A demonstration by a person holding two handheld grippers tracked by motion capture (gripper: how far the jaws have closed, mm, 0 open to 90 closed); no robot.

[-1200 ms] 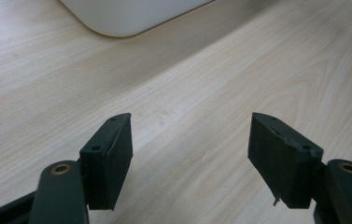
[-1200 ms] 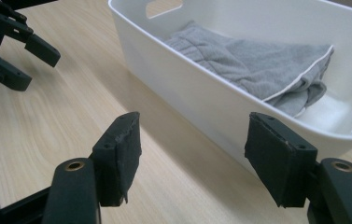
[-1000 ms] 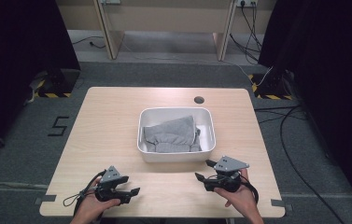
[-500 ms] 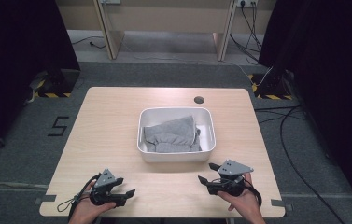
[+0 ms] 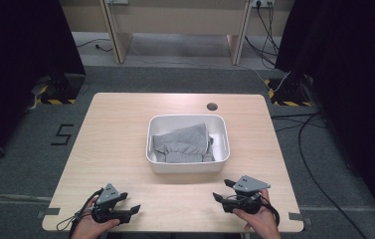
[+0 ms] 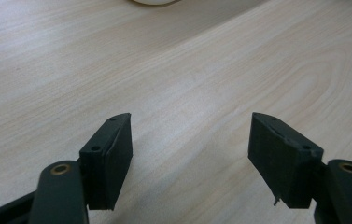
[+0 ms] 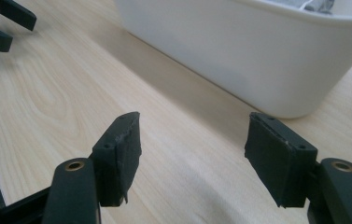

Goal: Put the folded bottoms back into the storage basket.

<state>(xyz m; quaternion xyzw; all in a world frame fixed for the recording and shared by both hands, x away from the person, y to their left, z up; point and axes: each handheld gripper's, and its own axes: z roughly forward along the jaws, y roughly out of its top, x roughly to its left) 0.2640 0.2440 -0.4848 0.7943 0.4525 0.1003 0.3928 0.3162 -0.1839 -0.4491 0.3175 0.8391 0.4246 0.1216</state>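
A white tub [image 5: 187, 167] stands in the middle of the wooden table [image 5: 125, 124] with a crumpled grey cloth [image 5: 182, 144] inside. My left gripper [image 5: 131, 201] rests near the front left edge, held in a hand, its jaws pointing right. In its own view the left gripper [image 6: 190, 135] is open over bare wood. My right gripper [image 5: 221, 189] sits near the front right, jaws pointing left, just in front of the tub. The right gripper [image 7: 192, 135] is open with nothing between its pads, and the tub's wall [image 7: 257, 56] is close ahead.
A dark round cable hole [image 5: 212, 106] lies in the table behind the tub. The left gripper [image 7: 22, 32] shows at the top left of the right gripper view. Cables trail over the grey floor [image 5: 324, 164] to the right, and desk legs stand beyond the table.
Both hands have eased slightly back toward the table's near edge. The jaws stand as wide as before, and the tub and cloth have not moved.
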